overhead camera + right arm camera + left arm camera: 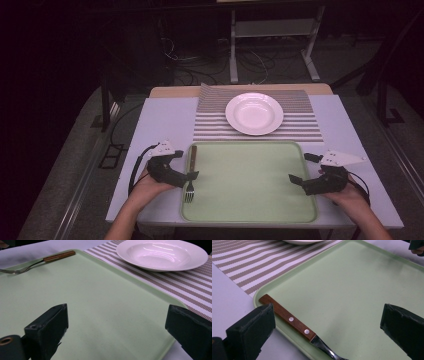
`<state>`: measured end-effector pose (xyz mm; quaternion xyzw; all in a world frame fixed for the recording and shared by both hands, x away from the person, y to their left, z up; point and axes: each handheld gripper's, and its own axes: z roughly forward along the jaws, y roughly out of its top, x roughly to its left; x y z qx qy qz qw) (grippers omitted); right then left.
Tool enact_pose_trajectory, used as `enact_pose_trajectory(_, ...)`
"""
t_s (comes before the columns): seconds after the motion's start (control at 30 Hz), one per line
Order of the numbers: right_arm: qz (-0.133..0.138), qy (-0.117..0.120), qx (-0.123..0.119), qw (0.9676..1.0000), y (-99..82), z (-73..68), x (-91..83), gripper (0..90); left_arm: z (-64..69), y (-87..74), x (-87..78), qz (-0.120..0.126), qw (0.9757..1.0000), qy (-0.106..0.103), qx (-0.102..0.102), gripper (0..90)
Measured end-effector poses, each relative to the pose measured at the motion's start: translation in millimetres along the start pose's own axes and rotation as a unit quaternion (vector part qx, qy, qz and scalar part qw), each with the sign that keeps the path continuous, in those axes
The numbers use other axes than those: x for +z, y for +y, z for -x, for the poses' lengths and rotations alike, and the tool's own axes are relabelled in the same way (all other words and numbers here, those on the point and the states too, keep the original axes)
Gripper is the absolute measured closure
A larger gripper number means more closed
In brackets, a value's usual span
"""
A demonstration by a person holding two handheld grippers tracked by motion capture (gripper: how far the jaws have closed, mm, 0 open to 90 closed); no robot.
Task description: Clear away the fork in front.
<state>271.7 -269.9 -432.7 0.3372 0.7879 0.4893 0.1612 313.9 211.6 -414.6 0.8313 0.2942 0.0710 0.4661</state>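
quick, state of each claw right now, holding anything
Left claw: open, holding nothing; the fork lies on the green tray between its jaws, untouched.
Right claw: open, holding nothing, over the tray.

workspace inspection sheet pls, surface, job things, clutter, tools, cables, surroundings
surface: pale table carrying a striped mat and a green tray
job's things: wooden-handled fork lying along the tray's left edge; empty white plate on the mat
clutter: nothing seen
grippers: left tool open beside the fork handle, nothing held; right tool open over the tray's right edge
cables: black cable behind the left tool
surroundings: dark floor, metal stand behind
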Motion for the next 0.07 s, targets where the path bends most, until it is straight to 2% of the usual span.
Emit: enact_pose_trajectory(0.07,0.001,0.000,-0.001,1.0000,0.0,0.0,-0.4,4.9,0.2,0.3,0.5,-0.001,1.0000,0.000,0.003,0.0)
